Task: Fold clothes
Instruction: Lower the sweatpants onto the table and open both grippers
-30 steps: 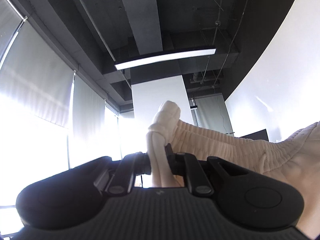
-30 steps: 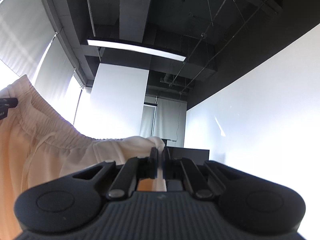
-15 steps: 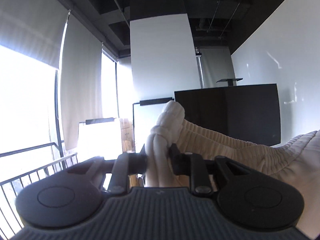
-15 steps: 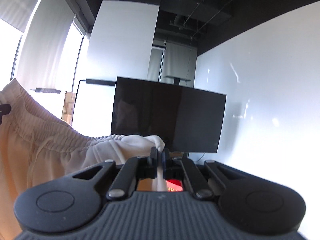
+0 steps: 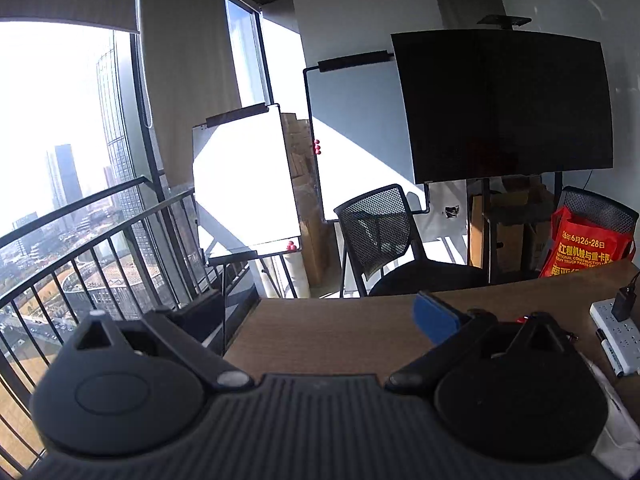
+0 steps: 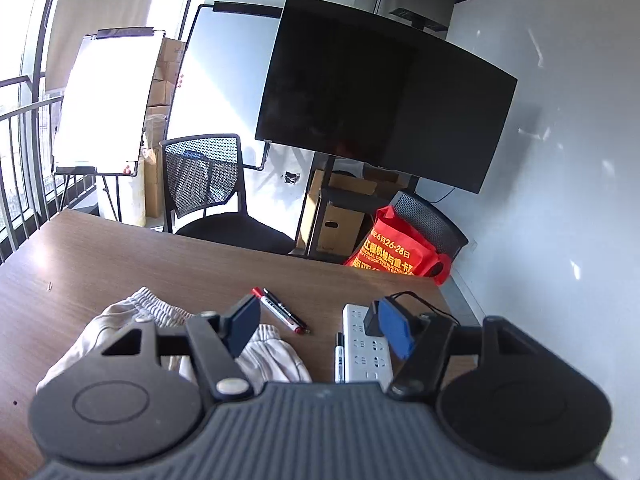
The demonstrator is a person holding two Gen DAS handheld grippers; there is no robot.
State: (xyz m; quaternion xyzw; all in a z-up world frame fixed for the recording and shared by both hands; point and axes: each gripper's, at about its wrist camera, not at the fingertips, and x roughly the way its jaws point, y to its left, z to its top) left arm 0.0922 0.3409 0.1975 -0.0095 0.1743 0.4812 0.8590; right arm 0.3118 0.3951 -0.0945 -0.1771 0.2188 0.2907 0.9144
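Change: both my grippers have let go of the cream garment they pinched a second ago and now tilt down toward the worktop.
Right gripper: jaws spread wide, empty.
Left gripper: jaws spread, empty.
Garment: bunched on the worktop, just under my right gripper.
Nearby: markers and power strip beside it.

Cream ribbed-waistband cotton shorts lie on the brown wood-grain surface beneath the black right tongs with blue pads. Beyond the tongs, a red-capped black marker lies left of a white power strip. A red bag with yellow lettering stands farther off.
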